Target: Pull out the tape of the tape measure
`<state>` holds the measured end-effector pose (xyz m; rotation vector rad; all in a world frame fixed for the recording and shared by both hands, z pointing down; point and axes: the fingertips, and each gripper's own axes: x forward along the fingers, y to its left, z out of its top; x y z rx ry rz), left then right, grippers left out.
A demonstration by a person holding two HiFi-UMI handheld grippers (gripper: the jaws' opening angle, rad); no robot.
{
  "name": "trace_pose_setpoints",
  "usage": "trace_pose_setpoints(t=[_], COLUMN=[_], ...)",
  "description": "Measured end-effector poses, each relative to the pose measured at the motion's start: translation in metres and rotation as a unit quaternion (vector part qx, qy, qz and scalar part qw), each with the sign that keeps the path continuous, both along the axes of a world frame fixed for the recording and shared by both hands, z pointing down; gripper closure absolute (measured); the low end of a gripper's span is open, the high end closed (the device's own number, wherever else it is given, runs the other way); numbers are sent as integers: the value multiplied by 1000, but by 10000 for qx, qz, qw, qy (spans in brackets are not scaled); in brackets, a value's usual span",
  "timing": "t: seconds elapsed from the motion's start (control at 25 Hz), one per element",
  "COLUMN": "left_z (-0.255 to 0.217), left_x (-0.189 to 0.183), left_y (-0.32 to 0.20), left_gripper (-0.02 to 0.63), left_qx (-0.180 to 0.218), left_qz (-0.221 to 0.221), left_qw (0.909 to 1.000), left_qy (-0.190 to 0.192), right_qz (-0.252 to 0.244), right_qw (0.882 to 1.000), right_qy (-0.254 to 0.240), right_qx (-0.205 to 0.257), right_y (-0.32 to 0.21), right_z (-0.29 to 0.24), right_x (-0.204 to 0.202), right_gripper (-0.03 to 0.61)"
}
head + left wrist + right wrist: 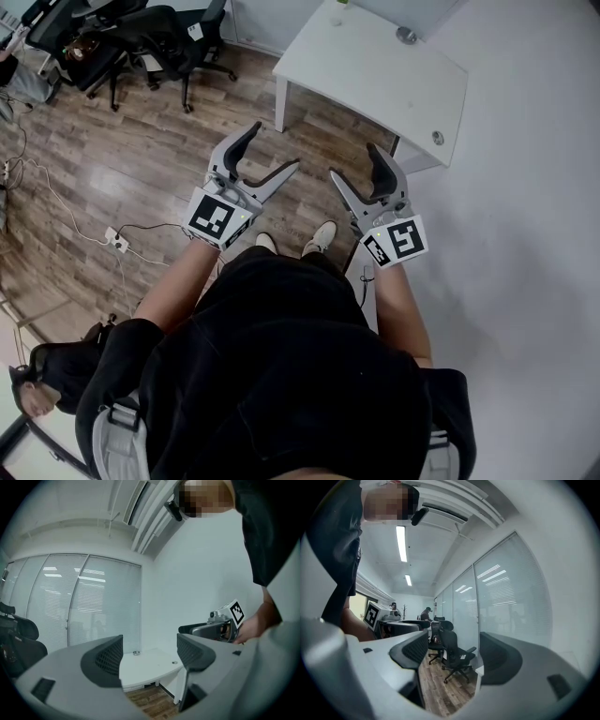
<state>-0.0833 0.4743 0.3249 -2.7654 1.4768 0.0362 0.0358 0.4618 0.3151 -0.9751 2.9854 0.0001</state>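
Left tongs [275, 145] and right tongs [354, 161] wide apart, wood floor [141, 141], white table [375, 75], office chairs [159, 37]

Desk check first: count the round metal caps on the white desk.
2. One round metal cap near the white desk's far edge, the other near its right corner; the desk is cropped, more may be hidden.
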Motion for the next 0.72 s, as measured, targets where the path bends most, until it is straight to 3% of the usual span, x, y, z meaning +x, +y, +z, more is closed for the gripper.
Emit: trace_pose_setpoints(t=[0.32, 0.72], left_z=[10, 14], left_x=[-16, -16], left_y=[-12, -89], left_gripper=[255, 259], left_qx=[-132, -148], left_qz=[86, 12], left_qw=[9999, 9998], left_qy=[55, 129], right_qz=[4, -66], right_qw=[9999, 10000], right_qy=[66, 2], right_qx=[-85, -20], right_y=[-10, -91], right_z=[11, 16], right_x=[-16, -14], right_gripper=[243, 243])
